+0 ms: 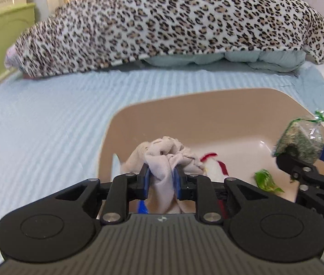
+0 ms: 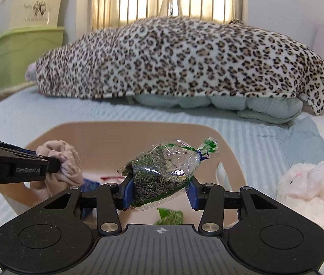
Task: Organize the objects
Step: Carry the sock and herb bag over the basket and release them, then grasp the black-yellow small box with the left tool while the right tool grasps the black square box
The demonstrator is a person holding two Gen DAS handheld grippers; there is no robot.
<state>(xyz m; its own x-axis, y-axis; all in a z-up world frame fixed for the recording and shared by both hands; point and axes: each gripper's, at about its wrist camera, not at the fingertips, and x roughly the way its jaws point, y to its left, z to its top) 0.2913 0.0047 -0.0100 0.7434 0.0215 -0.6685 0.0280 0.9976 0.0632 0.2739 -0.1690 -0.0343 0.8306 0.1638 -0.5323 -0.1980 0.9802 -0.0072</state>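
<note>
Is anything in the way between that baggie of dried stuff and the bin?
Nothing visible. The right gripper holds the herb baggie over the open beige bin, above a green scrap.

We read "GenRobot.AI" on the left claw's (image 2: 56,163) side; print on the cream bin (image 2: 36,9) is illegible.
</note>
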